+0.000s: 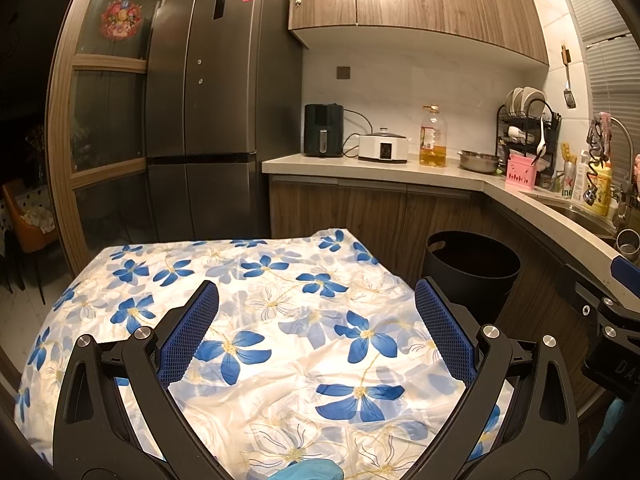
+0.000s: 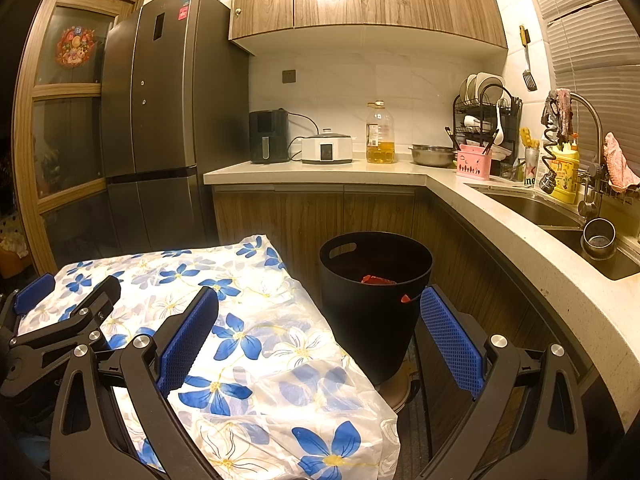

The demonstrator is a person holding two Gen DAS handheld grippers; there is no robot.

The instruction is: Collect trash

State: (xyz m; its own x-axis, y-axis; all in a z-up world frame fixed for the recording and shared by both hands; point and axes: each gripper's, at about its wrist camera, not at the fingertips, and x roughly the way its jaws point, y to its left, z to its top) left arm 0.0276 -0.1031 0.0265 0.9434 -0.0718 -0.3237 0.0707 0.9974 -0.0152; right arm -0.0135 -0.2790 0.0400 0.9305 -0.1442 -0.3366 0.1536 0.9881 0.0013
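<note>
The left gripper (image 1: 316,320) hangs over the tabletop (image 1: 280,360), which is covered by a white cloth with blue flowers; its jaws stand wide apart with nothing between them. The right gripper (image 2: 320,328) sits at the tabletop's right edge, jaws likewise spread and empty; beyond it a black bin (image 2: 376,304) stands on the floor just beside the tabletop, below the kitchen counter (image 2: 500,216). Red trash (image 2: 378,279) lies inside the bin; a second red scrap (image 2: 405,298) shows at its near rim.
</note>
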